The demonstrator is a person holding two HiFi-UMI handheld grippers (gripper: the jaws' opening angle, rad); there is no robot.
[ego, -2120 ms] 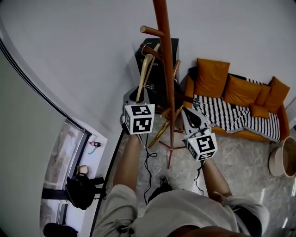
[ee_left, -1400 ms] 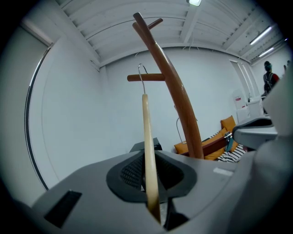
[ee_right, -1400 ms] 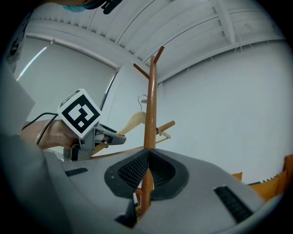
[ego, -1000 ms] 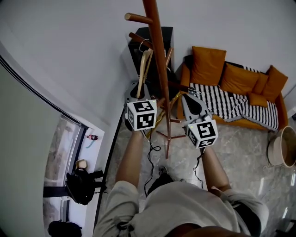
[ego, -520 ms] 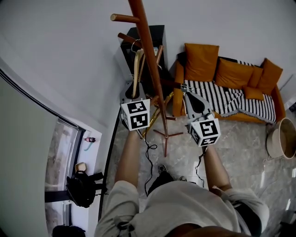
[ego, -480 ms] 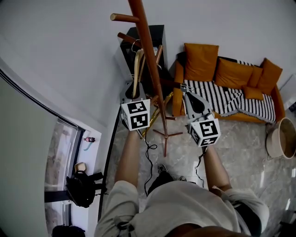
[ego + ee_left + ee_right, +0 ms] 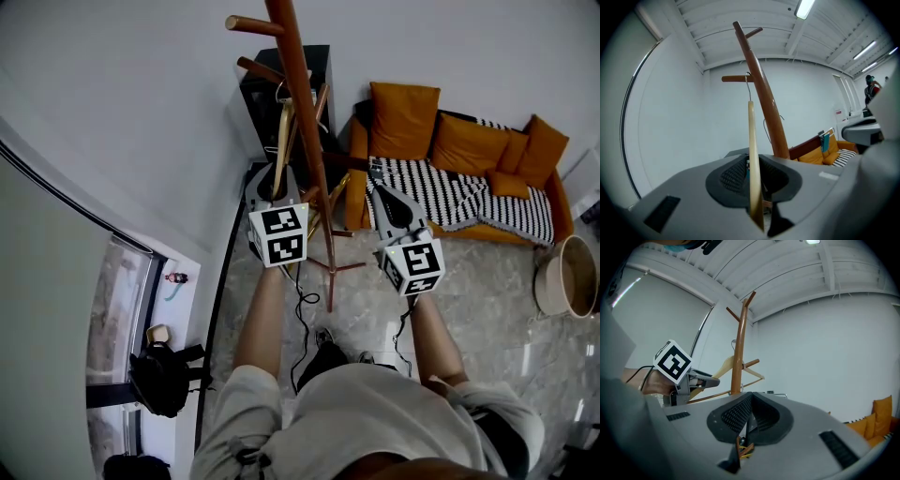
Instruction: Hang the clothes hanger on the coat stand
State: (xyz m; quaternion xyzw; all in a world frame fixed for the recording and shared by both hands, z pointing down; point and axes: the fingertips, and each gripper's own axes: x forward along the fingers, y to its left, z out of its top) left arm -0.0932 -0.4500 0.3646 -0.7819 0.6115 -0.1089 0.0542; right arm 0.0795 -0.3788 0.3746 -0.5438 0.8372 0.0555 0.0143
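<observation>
The brown wooden coat stand (image 7: 302, 103) rises in front of me. A pale wooden clothes hanger (image 7: 283, 141) stands upright beside its pole. My left gripper (image 7: 277, 178) holds the hanger's lower end; its jaws are opening, with the hanger still between the pads. In the left gripper view the hanger (image 7: 752, 154) runs up from the left gripper (image 7: 754, 180), and its metal hook (image 7: 748, 86) sits at a side peg (image 7: 733, 78). Right of the pole, my right gripper (image 7: 380, 187) is shut and empty. The right gripper view shows the right gripper (image 7: 747, 416), the stand (image 7: 739, 357) and the hanger (image 7: 723, 366).
An orange sofa (image 7: 450, 141) with a striped blanket stands at the right. A black cabinet (image 7: 323, 70) is behind the stand. A round basket (image 7: 562, 277) sits at the far right. A black cable (image 7: 302, 309) trails on the floor by the stand's feet. A black bag (image 7: 155, 375) lies lower left.
The head view has swung, so the stand sits differently in the picture. The left gripper and hanger have shifted slightly towards the pole. The right gripper has kept its place beside the stand.
</observation>
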